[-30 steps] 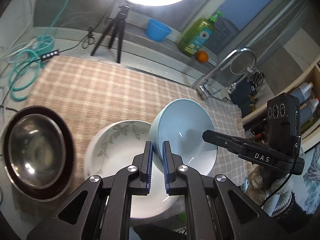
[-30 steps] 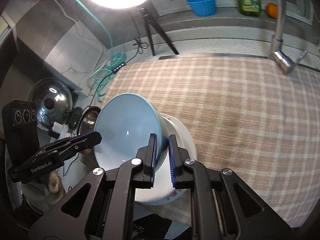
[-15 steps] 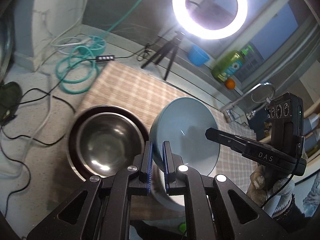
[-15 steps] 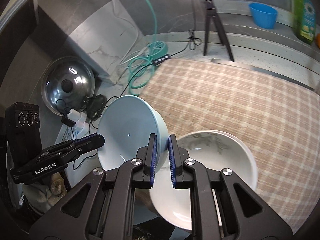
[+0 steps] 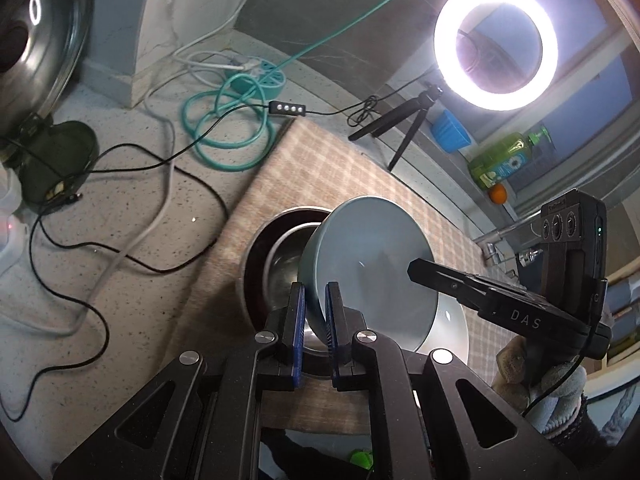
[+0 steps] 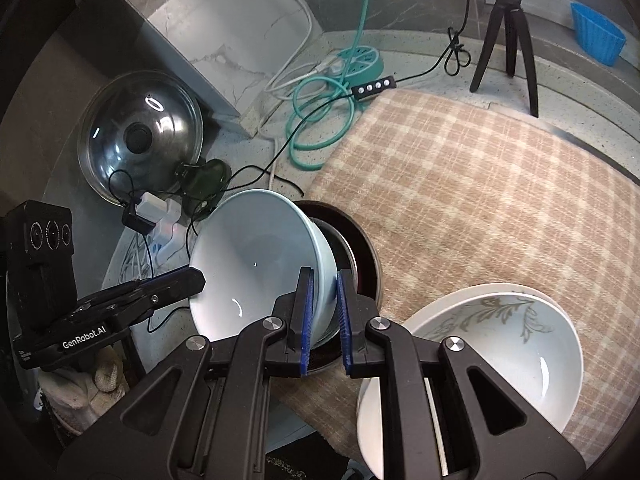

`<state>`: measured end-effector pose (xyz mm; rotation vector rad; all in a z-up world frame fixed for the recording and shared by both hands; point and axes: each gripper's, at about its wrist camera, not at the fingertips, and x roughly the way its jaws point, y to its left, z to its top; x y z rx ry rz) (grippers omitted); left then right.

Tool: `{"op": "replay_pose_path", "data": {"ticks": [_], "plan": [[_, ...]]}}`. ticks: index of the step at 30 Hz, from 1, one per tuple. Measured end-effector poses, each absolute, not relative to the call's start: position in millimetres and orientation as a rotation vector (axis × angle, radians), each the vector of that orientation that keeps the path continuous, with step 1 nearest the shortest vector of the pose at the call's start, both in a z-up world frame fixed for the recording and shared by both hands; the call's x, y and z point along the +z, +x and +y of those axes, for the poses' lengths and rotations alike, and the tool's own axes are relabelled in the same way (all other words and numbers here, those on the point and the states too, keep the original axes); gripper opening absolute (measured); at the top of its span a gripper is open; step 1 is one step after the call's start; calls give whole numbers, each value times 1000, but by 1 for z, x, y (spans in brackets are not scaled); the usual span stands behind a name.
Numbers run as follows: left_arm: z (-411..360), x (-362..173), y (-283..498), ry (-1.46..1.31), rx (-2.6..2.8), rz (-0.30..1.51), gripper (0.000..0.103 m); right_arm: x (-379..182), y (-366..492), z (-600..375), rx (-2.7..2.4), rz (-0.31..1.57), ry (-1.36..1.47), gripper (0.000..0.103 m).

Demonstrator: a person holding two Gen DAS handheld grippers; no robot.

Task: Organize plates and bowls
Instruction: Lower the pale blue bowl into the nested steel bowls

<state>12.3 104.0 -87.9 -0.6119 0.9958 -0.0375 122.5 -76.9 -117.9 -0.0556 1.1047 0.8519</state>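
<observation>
A light blue bowl [image 5: 372, 268] [image 6: 260, 264] hangs in the air, gripped at opposite rims. My left gripper [image 5: 315, 300] is shut on its near-left rim, and my right gripper [image 6: 323, 292] is shut on its right rim. The bowl hovers above a steel bowl [image 5: 286, 264] set in a dark plate [image 5: 256, 248] [image 6: 360, 248] at the left end of the checked mat [image 6: 480, 184]. A white bowl with a grey leaf pattern [image 6: 500, 340] sits on the mat to the right, partly hidden by the blue bowl in the left wrist view.
Left of the mat the speckled counter [image 5: 120, 280] carries black and white cables, a teal hose coil [image 6: 320, 120], a glass pot lid [image 6: 140, 136] and a dark charger [image 5: 56, 160]. A ring light tripod [image 6: 508, 28], blue tub [image 6: 596, 32] and soap bottle [image 5: 504, 156] stand behind.
Both grippers have carried the blue bowl leftward, off the leaf-pattern bowl and over the steel bowl in the dark plate. Both stayed shut on its rim.
</observation>
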Motion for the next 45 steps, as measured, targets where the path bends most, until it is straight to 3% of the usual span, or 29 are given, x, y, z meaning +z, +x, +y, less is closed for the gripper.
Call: {"op": "replay_pose_path", "data": {"ticks": [31, 34, 36, 38, 43, 45], "plan": [[113, -114, 23, -626, -30, 1086, 8, -145, 134, -60, 810, 1173, -86, 14], [113, -110, 22, -617, -29, 1078, 8, -143, 134, -61, 822, 1167, -81, 20], [112, -108, 22, -607, -26, 1071, 8, -140, 132, -61, 824, 1154, -82, 31], [112, -106, 22, -602, -25, 1065, 10, -136, 131, -61, 826, 1137, -88, 36], [114, -100, 19, -590, -16, 1047, 10, -130, 130, -65, 825, 1115, -82, 38], [116, -97, 18, -593, -15, 1033, 10, -128, 130, -69, 826, 1109, -66, 44]]}}
